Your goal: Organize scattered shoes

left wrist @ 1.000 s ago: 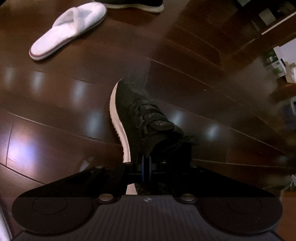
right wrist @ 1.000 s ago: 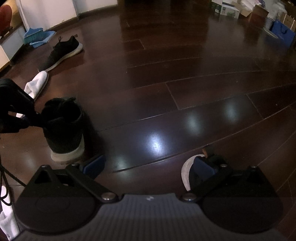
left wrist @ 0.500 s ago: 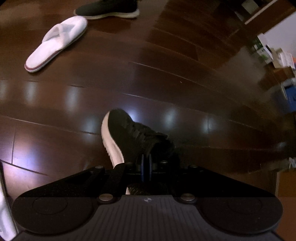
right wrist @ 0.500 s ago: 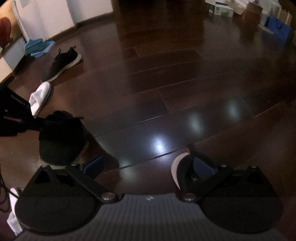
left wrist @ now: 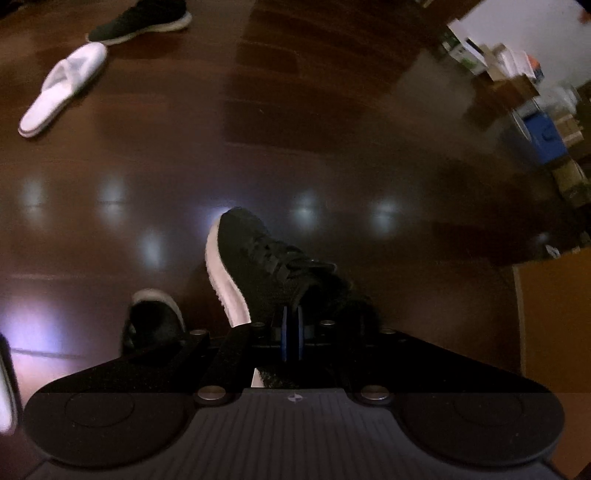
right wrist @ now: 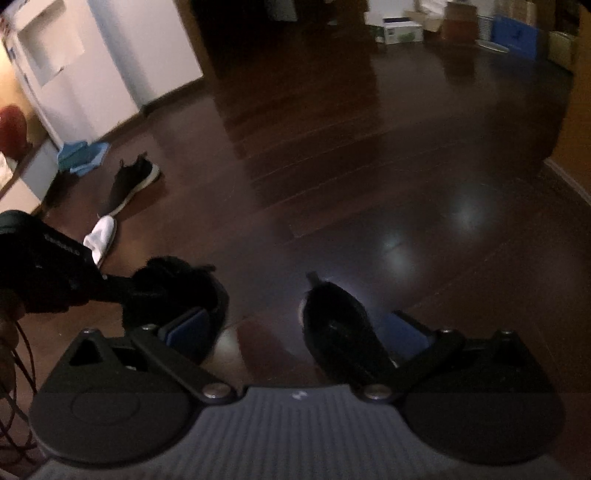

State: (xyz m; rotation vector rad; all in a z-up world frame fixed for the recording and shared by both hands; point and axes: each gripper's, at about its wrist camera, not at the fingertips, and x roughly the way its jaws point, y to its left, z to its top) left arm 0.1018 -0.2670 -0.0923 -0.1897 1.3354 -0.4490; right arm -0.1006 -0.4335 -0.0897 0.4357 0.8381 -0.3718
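Dark glossy wood floor (left wrist: 332,147) with boxes (left wrist: 535,122) along the far wall. The left gripper (left wrist: 291,332) has its jaws pinched on the black sneaker (left wrist: 266,273), white-soled and held above the floor. Since half a second ago a second black sneaker (right wrist: 340,325) has come into view between the wide-apart jaws of the right gripper (right wrist: 295,336). A white slipper (left wrist: 62,92) lies far beyond, left.

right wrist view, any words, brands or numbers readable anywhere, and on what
No text can be quoted.
White lettering on the left gripper's black body: too blurred to read.
Printing on the white box by the far wall: too small to read.
Small logo on the right gripper's grey housing: a mark, not words.
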